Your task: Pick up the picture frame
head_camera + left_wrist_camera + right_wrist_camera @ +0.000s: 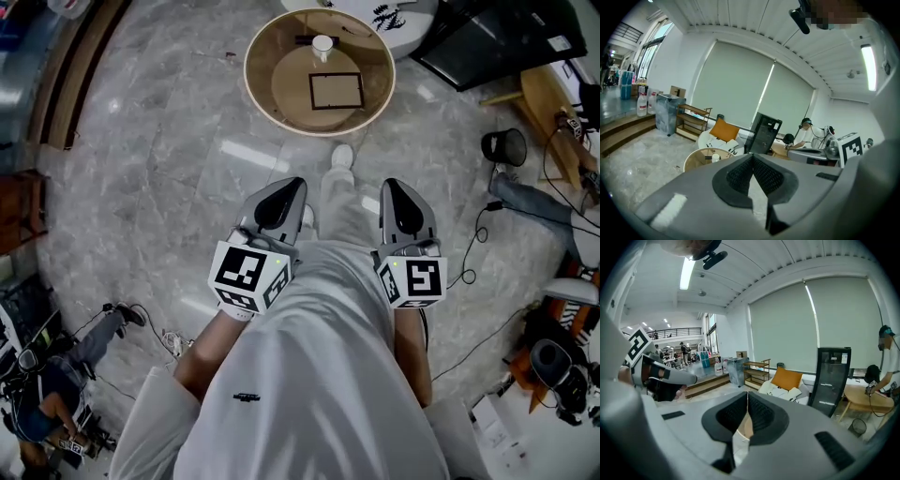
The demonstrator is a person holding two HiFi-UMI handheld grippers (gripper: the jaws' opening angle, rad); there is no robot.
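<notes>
The picture frame, a thin black rectangle, lies flat on a round wooden table at the top centre of the head view. A small white cup stands behind it. My left gripper and right gripper are held side by side over the person's white clothing, well short of the table and pointing toward it. Both are shut with nothing between the jaws. In the left gripper view the left gripper is shut, with the table and cup beyond it. The right gripper also shows shut jaws.
A black bin and cables lie on the marble floor at the right. A black cabinet and a white seat stand behind the table. A wooden table is at the far right, and a person sits at the lower left.
</notes>
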